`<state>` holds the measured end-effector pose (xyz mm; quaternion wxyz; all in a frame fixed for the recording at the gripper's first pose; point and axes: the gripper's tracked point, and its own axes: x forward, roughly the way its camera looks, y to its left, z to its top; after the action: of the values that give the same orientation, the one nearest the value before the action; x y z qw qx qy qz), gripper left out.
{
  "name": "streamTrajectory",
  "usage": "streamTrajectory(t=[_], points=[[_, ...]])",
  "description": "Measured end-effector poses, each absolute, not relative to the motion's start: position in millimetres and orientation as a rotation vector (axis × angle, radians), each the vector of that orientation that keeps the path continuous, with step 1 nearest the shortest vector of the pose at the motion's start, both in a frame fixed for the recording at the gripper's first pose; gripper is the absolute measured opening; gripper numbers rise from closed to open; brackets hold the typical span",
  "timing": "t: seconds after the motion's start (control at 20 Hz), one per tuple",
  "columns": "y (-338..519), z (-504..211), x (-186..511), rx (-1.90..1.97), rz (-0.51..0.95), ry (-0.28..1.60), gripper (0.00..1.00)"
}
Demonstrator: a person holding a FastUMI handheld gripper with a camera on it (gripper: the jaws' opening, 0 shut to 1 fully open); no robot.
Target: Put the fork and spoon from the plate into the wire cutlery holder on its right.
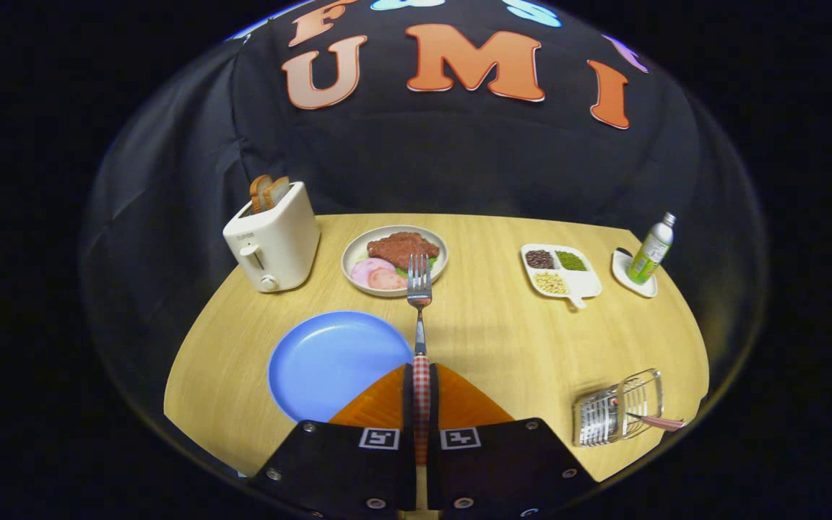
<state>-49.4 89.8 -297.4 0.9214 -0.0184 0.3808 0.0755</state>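
Table: a light wood-grain tabletop (pixel 488 332) with a curved near edge, set against black cloth walls.
Gripper: the gripper (pixel 422 375) has its two fingers pressed together on the red-and-white checked handle of a metal fork (pixel 419 310); the tines point away, reaching the near rim of the food plate.
Blue plate: a round, bare blue plate (pixel 329 361) lies just left of the fingers, at the table's near edge.
Holder: a clear wire cutlery holder (pixel 618 408) sits well to the right, by the near right edge; a checked handle sticks out of it to the right, what utensil it belongs to I cannot tell.
Far side: a cream toaster (pixel 275 242) with bread slices, a pale plate of meat and ham (pixel 394 260), a white divided tray of beans (pixel 560 271), a green bottle (pixel 651 249) on a white coaster.
Writing: the bottle's label and the toaster's mark are too small to read.
Open room: bare wood lies between the fork and the holder.
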Motion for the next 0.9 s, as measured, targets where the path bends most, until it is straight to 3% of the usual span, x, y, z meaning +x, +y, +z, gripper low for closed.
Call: streamTrajectory(t=[0.4,0.9], points=[[-25.2,-283.2,-76.0,-0.053,0.034,0.864,0.06],[-82.0,-286.8,-121.0,-0.115,0.062,1.09,0.06]])
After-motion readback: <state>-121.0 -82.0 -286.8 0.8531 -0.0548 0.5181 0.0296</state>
